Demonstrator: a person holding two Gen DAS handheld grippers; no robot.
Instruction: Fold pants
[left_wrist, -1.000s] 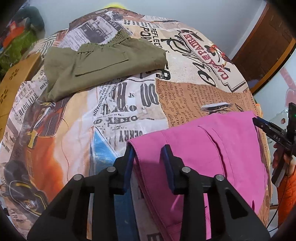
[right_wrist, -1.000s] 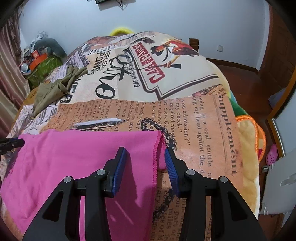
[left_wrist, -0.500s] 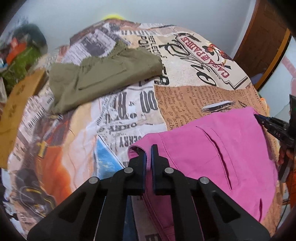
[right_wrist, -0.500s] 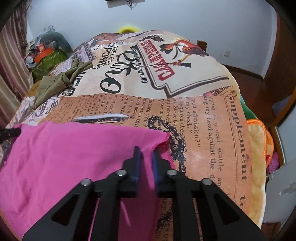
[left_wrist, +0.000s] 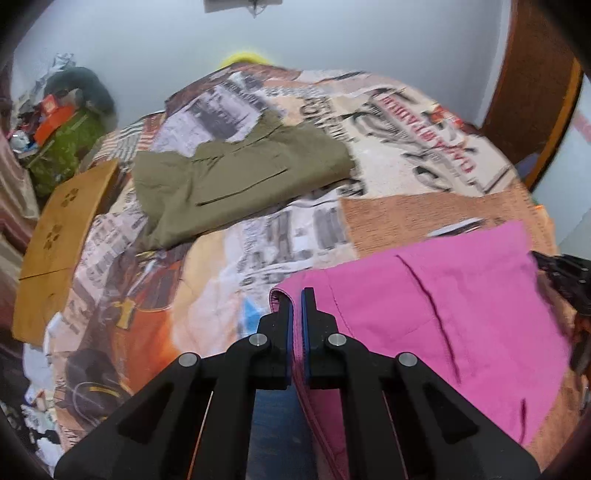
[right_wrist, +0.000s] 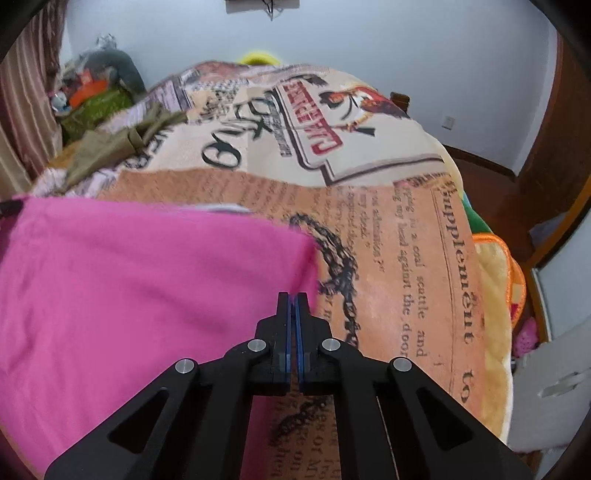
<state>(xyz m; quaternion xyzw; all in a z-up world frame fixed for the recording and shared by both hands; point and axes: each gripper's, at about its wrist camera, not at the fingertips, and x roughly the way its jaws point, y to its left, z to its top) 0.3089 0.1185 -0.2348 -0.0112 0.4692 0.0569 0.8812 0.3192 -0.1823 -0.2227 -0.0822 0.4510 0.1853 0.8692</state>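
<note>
Pink pants (left_wrist: 443, 314) lie on the near part of a bed with a newspaper-print cover (left_wrist: 288, 236). My left gripper (left_wrist: 297, 295) is shut on the pants' near left corner and holds it lifted. My right gripper (right_wrist: 293, 299) is shut on the pants' (right_wrist: 147, 288) right edge, also lifted off the cover (right_wrist: 406, 258). The right gripper shows in the left wrist view (left_wrist: 565, 273) at the pants' far right corner. The cloth hangs stretched between both grippers.
Folded olive-green pants (left_wrist: 236, 173) lie further back on the bed, also in the right wrist view (right_wrist: 110, 147). A wooden board (left_wrist: 62, 240) borders the bed's left side. Clutter (left_wrist: 62, 125) sits at the back left. A wooden door (left_wrist: 535, 92) stands at right.
Both grippers went from open around the pink pants' edges to shut on them. They have since lifted the near edge upward and forward.
</note>
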